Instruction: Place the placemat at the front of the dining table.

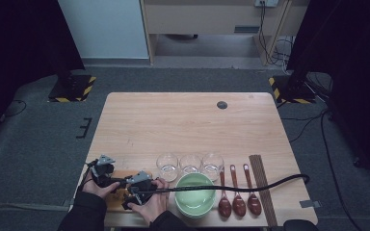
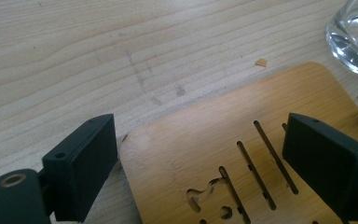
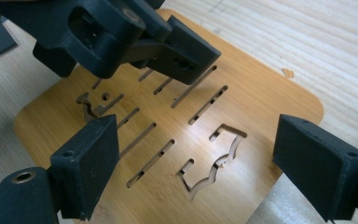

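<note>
Three empty glasses [image 1: 190,165] in a row behind green bowl [image 1: 195,193]; three brown spoons [image 1: 238,199] and dark chopsticks [image 1: 263,187] to its right on table [image 1: 173,120].

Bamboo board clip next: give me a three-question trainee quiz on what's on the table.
1. True or false: both grippers' jaws stand open over the bamboo board.
2. How many wooden spoons lie right of the green bowl? A) two B) three C) four
3. What stands in a row just beyond the bowl?

Key: 1 true: left gripper and right gripper hold nothing. 2 B. 3 Three clear glasses.
</note>
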A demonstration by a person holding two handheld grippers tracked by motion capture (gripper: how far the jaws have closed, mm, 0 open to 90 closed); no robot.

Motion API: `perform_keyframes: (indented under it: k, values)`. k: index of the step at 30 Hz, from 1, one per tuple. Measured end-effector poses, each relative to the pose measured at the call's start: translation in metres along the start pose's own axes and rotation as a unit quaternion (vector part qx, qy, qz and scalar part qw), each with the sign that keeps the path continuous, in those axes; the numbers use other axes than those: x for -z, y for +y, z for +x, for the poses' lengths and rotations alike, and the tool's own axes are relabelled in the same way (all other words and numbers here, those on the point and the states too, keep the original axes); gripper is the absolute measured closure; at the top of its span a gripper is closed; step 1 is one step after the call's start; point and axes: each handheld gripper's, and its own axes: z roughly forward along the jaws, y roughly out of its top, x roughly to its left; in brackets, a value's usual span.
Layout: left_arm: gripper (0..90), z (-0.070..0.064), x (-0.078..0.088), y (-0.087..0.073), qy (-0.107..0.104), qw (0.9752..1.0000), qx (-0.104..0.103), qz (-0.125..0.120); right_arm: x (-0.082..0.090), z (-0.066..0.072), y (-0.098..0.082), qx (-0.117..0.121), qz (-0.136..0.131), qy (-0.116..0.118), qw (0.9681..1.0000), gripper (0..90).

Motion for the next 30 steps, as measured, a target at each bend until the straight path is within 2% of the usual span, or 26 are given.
perform_keyframes:
  k: [7, 26, 29, 30]
  values:
    - [9.4, 0.0007, -0.0046, 0.0007, 0.003, 0.9999, -0.005, 0.011, -0.0020, 0.0003, -0.0022, -0.003, -0.001, -0.004, 1.0000, 14.8]
    - [9.6, 0.0018, -0.0058, 0.0001, 0.005, 0.9999, 0.001, 0.013, -0.0040, 0.0008, -0.0064, 0.011, -0.009, -0.029, 0.9995, 11.1]
    - [9.4, 0.0012, -0.0050, -0.0001, 0.006, 0.9998, 0.000, 0.018, -0.0045, 0.0010, -0.0071, 0.009, -0.008, -0.035, 0.9993, 9.0]
    - [9.1, 0.0010, -0.0046, -0.0003, 0.006, 0.9998, 0.000, 0.020, -0.0051, 0.0008, -0.0071, -0.001, 0.001, -0.035, 0.9994, 7.3]
